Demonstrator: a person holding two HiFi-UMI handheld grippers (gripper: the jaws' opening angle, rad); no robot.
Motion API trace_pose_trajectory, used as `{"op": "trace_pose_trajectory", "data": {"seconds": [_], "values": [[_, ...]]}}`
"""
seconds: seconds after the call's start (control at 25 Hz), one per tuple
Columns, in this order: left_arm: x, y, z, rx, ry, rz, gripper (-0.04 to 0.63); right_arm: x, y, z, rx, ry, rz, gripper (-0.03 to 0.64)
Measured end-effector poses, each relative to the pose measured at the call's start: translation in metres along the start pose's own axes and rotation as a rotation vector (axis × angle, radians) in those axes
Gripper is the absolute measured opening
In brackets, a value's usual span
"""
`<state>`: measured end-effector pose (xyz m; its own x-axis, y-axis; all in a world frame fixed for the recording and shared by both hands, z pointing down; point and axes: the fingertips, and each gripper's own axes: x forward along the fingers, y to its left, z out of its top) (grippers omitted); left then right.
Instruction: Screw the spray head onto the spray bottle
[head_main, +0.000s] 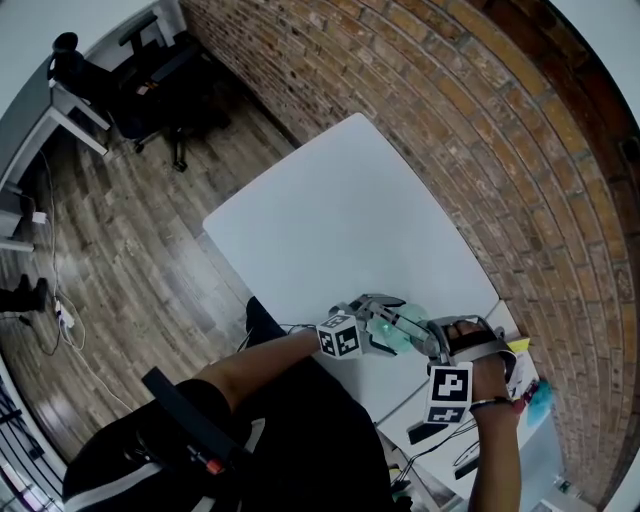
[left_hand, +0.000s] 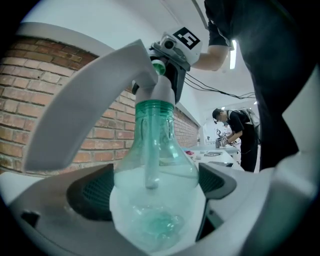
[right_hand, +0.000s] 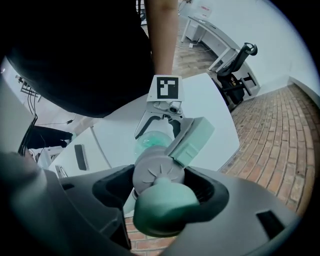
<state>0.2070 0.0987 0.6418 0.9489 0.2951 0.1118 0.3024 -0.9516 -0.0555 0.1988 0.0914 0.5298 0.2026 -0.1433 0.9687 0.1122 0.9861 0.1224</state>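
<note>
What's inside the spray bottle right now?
A dip tube hangs down from the neck inside the clear green spray bottle. The spray head caps the mouth, so the threads are hidden. Liquid level: cannot tell.

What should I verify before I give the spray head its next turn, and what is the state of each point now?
1. Hold of the left gripper on the spray bottle: ok, jaws shut on its body.
2. Hold of the right gripper on the spray head: ok, jaws shut on it.
3. Head seated on the neck: ok.
4. The dip tube runs inside the bottle: ok.
5. Thread fully tight: cannot tell.
</note>
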Motion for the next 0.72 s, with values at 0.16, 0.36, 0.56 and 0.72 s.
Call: {"op": "trace_pose_trajectory", "data": {"seconds": [0.16, 0.36, 0.56, 0.72], "values": [[0.001, 0.000, 0.000, -0.005, -0.001, 0.008, 0.511, 0.001, 0.001, 0.003, 0.006, -0.026, 0.009, 0.285], [0.000, -0.001, 0.001, -0.006, 0.002, 0.004, 0.511, -0.005, 0.004, -0.008, 0.178, -0.082, -0.014, 0.285], [0.002, -0.001, 0.001, -0.008, 0.003, 0.014, 0.511, -0.030, 0.006, -0.021, 0.400, -0.170, -0.056, 0.285], [0.000, -0.001, 0.000, -0.008, 0.007, 0.020, 0.511, -0.041, -0.003, -0.004, 0.557, -0.263, -0.121, 0.285]]}}
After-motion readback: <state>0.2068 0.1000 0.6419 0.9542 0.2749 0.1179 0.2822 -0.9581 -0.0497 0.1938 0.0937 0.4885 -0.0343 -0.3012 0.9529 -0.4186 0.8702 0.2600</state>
